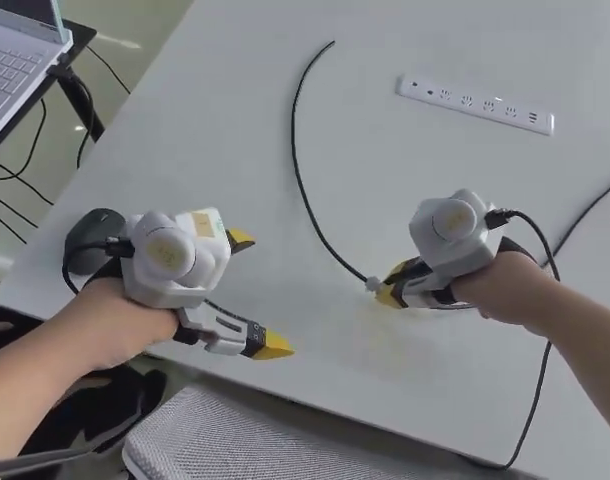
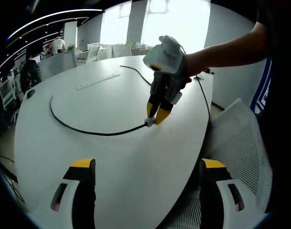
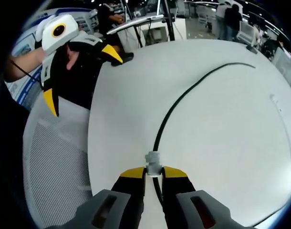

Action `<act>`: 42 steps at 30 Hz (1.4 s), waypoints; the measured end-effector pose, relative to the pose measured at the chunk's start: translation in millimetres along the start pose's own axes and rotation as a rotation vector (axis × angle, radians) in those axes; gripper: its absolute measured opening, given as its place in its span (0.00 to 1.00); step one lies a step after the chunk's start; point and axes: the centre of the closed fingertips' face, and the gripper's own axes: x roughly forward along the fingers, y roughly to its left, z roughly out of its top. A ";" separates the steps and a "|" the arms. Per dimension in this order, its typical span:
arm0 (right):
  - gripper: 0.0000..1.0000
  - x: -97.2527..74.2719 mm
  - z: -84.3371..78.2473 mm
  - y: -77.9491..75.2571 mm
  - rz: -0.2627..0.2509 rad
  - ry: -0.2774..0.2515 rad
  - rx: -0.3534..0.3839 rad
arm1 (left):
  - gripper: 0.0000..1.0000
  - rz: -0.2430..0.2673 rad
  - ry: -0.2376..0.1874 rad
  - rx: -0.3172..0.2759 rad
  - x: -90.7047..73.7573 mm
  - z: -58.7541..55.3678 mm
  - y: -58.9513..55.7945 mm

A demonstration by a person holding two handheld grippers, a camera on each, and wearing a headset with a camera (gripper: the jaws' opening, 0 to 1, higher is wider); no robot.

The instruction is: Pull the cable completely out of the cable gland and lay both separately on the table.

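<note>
A long black cable [image 1: 295,170] curves across the white table [image 1: 215,130] and ends in a small white cable gland [image 1: 372,284]. My right gripper [image 1: 390,292] is low over the table, shut on the cable just behind the gland. In the right gripper view the gland [image 3: 153,163] sits at the yellow fingertips [image 3: 133,172], and the cable [image 3: 183,95] runs away from it. The left gripper [image 1: 257,293] hovers near the table's front edge, open and holding nothing. In the left gripper view its jaws stand wide apart, facing the right gripper [image 2: 155,114] and the gland [image 2: 149,123].
A white power strip [image 1: 475,104] lies at the back right. A laptop [image 1: 10,60] sits on a stand at the far left, and a dark mouse [image 1: 90,235] lies by the left hand. A mesh chair [image 1: 215,440] stands below the front edge. A black cord [image 1: 540,350] trails off the right gripper.
</note>
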 end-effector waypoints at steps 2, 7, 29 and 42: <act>0.07 -2.6 0.6 4.1 0.008 0.006 -0.007 | 0.90 -0.008 -0.005 0.009 1.5 3.9 -1.0; 0.07 -13.3 5.3 14.9 0.013 0.008 -0.031 | 0.90 -0.027 -0.015 0.024 4.4 11.8 -2.8; 0.07 -48.8 12.4 54.3 0.028 0.012 -0.104 | 0.84 -0.112 -0.069 0.074 16.4 42.3 -24.9; 0.07 -67.9 21.3 73.1 0.016 -0.002 -0.162 | 0.79 -0.165 -0.120 0.067 26.4 60.4 -36.6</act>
